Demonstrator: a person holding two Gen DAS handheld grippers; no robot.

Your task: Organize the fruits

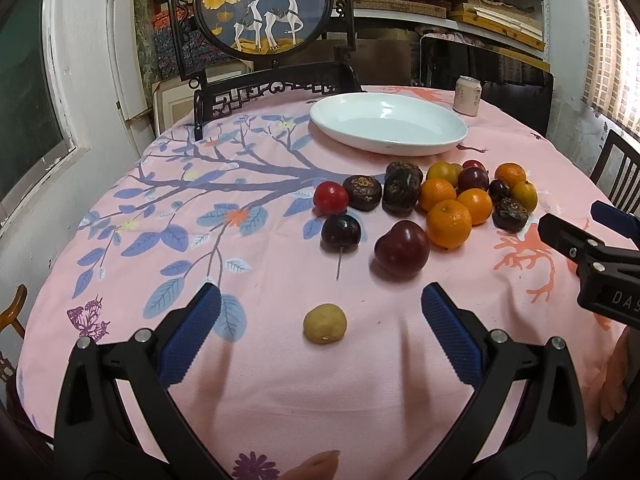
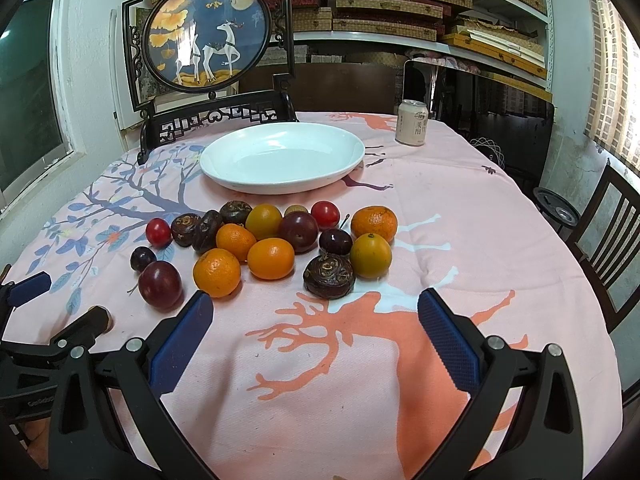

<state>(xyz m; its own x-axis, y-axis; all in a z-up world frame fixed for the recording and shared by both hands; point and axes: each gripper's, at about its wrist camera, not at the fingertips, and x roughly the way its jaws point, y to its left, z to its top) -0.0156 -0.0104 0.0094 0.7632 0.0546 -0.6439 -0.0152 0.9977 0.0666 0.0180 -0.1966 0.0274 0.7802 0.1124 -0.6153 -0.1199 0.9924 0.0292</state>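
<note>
- Left wrist view: left hand-held gripper (image 1: 320, 300) hovering released over small tan fruit (image 1: 324, 324) near tabletop's (image 1: 120, 340) front edge.
- Right hand-held gripper (image 2: 316, 308) gaping, empty.
- Fruit pile (image 2: 272, 240) sitting mid-tabletop before empty plate (image 2: 224, 168).
- Risk: round fruit rolling off if nudged.

A white plate (image 2: 344, 160) and orange mandarins (image 2: 271, 258) sit on a pink tablecloth (image 2: 460, 208) printed with blue-leaved branches.
</note>
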